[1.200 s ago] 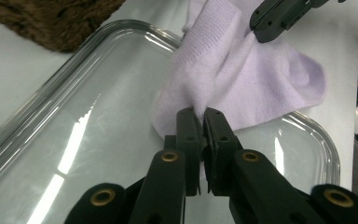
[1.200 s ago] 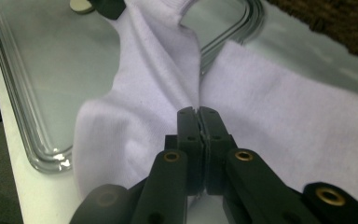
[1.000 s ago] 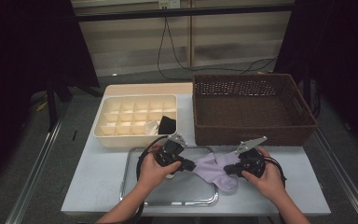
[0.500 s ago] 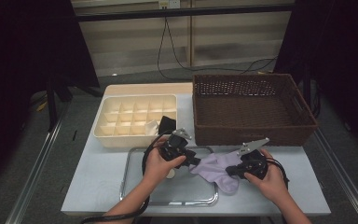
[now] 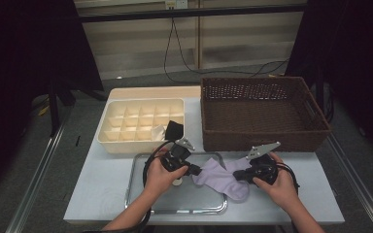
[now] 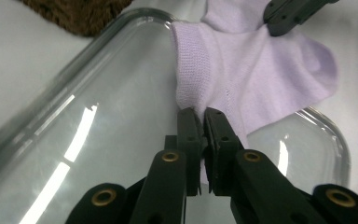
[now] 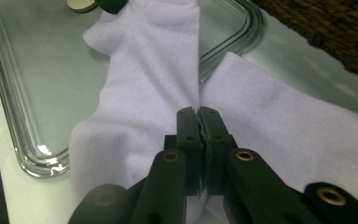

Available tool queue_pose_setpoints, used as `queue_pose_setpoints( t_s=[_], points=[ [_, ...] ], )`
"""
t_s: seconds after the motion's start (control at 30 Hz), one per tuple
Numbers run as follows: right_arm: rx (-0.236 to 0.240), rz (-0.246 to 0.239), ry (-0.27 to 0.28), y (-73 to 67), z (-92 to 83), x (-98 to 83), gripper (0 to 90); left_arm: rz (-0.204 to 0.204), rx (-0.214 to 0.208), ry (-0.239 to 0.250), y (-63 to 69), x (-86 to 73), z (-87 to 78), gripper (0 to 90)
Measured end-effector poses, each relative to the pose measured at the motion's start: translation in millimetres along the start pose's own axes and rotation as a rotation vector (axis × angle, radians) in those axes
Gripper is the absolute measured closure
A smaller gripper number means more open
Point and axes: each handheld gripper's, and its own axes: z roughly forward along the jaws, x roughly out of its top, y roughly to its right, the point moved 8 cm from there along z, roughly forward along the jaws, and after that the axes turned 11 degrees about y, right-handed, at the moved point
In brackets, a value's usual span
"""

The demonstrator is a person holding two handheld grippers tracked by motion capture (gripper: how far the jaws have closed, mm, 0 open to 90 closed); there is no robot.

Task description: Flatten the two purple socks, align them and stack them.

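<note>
A lilac sock (image 5: 219,178) lies half on the metal tray (image 5: 175,209) and half over its right rim onto the white table. My left gripper (image 5: 197,171) is at the sock's left end. In the left gripper view its jaws (image 6: 200,114) have just been closing, and they pinch a fold of the sock (image 6: 261,70) above the tray (image 6: 98,70). My right gripper (image 5: 236,174) is at the sock's right part. In the right gripper view it (image 7: 198,112) is shut on a ridge of the sock (image 7: 144,93), just beside the tray's rim (image 7: 9,116).
A cream divided box (image 5: 141,124) stands behind the tray, with a dark item (image 5: 174,129) and a white one in its right compartments. To the right stands a brown wicker basket (image 5: 262,114). A small round object (image 5: 177,183) lies on the tray by the left hand.
The left hand shifted slightly at the sock's left end and its gripper now grips the fabric there. The right hand and its gripper have kept still on the sock.
</note>
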Motion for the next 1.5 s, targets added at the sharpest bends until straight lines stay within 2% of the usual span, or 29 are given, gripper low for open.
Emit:
queue_pose_setpoints(
  t_s=[0.03,0.07,0.17,0.23,0.3,0.4,0.43,0.47,0.5,0.57,0.6,0.63,0.7,0.77,0.83,0.9,0.93,0.97,1.03,1.07,1.1,1.13,1.27,1.3,1.33,1.43,1.5],
  points=[
    [-0.004,0.003,-0.004,-0.3,1.6,0.4,88.3,-0.007,0.010,0.011,0.3,-0.5,-0.4,85.7],
    [-0.004,-0.004,0.002,0.3,3.3,1.1,87.8,0.005,0.013,0.001,-0.1,-1.8,-2.2,85.5],
    [-0.007,-0.005,0.005,1.0,5.6,2.0,87.0,-0.018,0.009,-0.002,3.3,-4.3,-3.5,84.1],
    [-0.019,-0.016,0.007,2.8,5.6,3.2,85.0,-0.004,0.000,-0.002,3.1,-4.3,-5.3,79.0],
    [-0.012,-0.008,0.017,2.8,5.7,4.7,82.1,-0.010,0.007,0.002,2.6,-2.7,-7.4,79.1],
    [-0.025,-0.002,0.024,4.4,3.0,5.5,76.6,-0.015,0.028,0.036,0.2,5.0,-9.8,72.0],
    [-0.040,0.000,0.028,6.1,0.5,6.1,75.8,-0.010,0.028,0.033,-1.5,6.5,-10.4,67.2],
    [-0.051,-0.001,0.025,7.9,-2.2,6.3,74.9,-0.011,0.040,0.034,-3.4,7.6,-10.4,66.8],
    [-0.052,0.004,0.029,8.5,-3.7,6.6,74.2,-0.025,0.042,0.054,-5.6,9.6,-9.1,63.4],
    [-0.053,0.007,0.029,10.7,-8.7,6.9,75.4,-0.013,0.060,0.053,-12.0,10.4,-7.3,61.0],
    [-0.053,0.001,0.024,11.5,-11.0,6.9,75.4,-0.018,0.042,0.054,-12.3,10.3,-5.7,60.8],
    [-0.051,0.002,0.029,11.8,-12.6,7.3,75.4,-0.018,0.042,0.054,-12.3,10.3,-5.7,61.0],
    [-0.037,0.011,0.043,11.4,-15.9,7.6,74.5,-0.015,0.038,0.027,-11.5,5.5,2.8,60.6],
    [-0.024,0.011,0.038,8.2,-14.4,4.4,72.6,-0.006,0.038,0.002,-12.3,2.3,5.5,60.6],
    [-0.025,0.002,0.015,6.1,-10.6,-0.3,70.7,-0.022,0.050,0.001,-12.7,0.4,7.9,62.3],
    [-0.031,-0.008,-0.004,5.6,-7.1,-3.7,71.5,0.000,0.041,-0.031,-13.6,-3.1,7.0,65.9],
    [-0.026,-0.013,-0.014,4.9,-5.5,-5.5,74.8,0.000,0.041,-0.031,-13.6,-3.1,7.0,68.9],
    [-0.017,-0.018,-0.022,3.2,-3.6,-7.1,81.5,0.007,0.020,-0.042,-10.1,-5.0,8.1,72.5],
    [-0.003,-0.027,-0.035,0.6,-2.8,-8.4,86.8,0.017,0.012,-0.066,-7.1,-6.5,8.0,76.7],
    [0.002,-0.039,-0.035,0.3,-1.4,-8.8,88.3,0.016,0.006,-0.072,-5.9,-7.3,8.1,79.2],
    [0.000,-0.039,-0.038,-0.2,-0.6,-9.2,89.0,-0.005,0.011,-0.061,-3.6,-7.2,9.1,81.5],
    [-0.002,-0.034,-0.039,-0.7,-0.3,-9.0,89.4,0.013,0.007,-0.078,-4.1,-8.1,7.5,83.5],
    [-0.008,-0.019,-0.044,0.3,-1.1,-8.4,89.8,-0.002,0.001,-0.036,-1.9,-2.0,-0.8,84.8],
    [-0.006,-0.016,-0.034,0.3,-0.5,-8.0,89.8,-0.038,0.007,0.002,0.1,1.4,-3.6,84.7],
    [-0.002,-0.014,-0.033,-0.3,0.1,-8.0,89.8,-0.033,-0.003,0.009,-0.5,2.6,-7.0,84.6],
    [0.001,-0.034,-0.029,-0.1,1.5,-6.6,89.8,-0.042,0.011,0.030,-2.5,3.8,-13.4,83.7],
    [0.000,-0.027,-0.032,-1.2,2.8,-6.1,89.8,-0.040,0.017,0.033,-4.4,3.6,-15.8,83.1]
  ],
)
